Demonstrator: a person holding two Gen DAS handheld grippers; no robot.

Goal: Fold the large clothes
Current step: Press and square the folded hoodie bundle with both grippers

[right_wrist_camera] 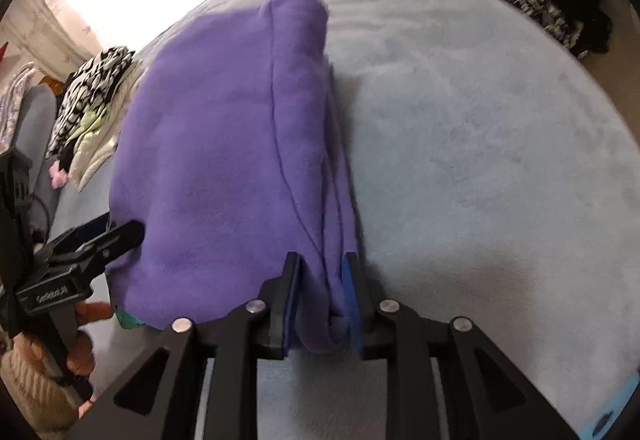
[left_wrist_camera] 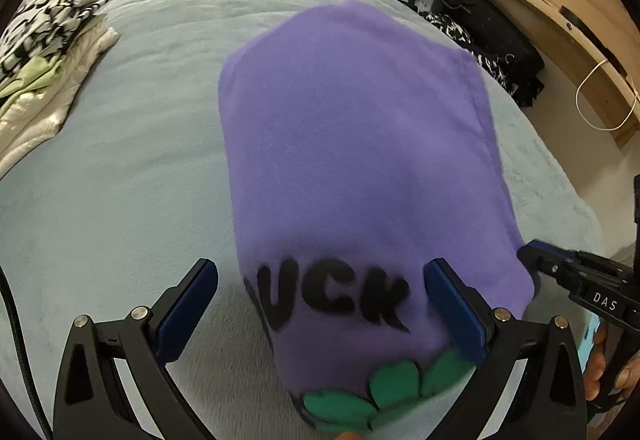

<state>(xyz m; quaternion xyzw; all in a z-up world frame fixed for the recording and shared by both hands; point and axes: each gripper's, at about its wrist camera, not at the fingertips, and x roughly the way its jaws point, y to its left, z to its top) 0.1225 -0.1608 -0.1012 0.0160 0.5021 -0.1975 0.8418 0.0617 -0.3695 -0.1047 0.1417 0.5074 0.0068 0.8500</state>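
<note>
From the left wrist, the left gripper [left_wrist_camera: 320, 304] stands with jaws wide apart over the folded purple fleece garment [left_wrist_camera: 352, 144] on the pale blue bed [left_wrist_camera: 120, 160]. From the right wrist, the right gripper [right_wrist_camera: 323, 304] has its jaws clamped on the garment's bunched near edge; pulling could undo the stacked layers.

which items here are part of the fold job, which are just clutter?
In the job:
- purple garment, partly folded on the bed
- right gripper, shut on the garment's folded edge
- left gripper, open over the printed end

Lying about:
- stack of folded clothes
- black patterned clothes at the bed's far side
- wooden shelf
</note>
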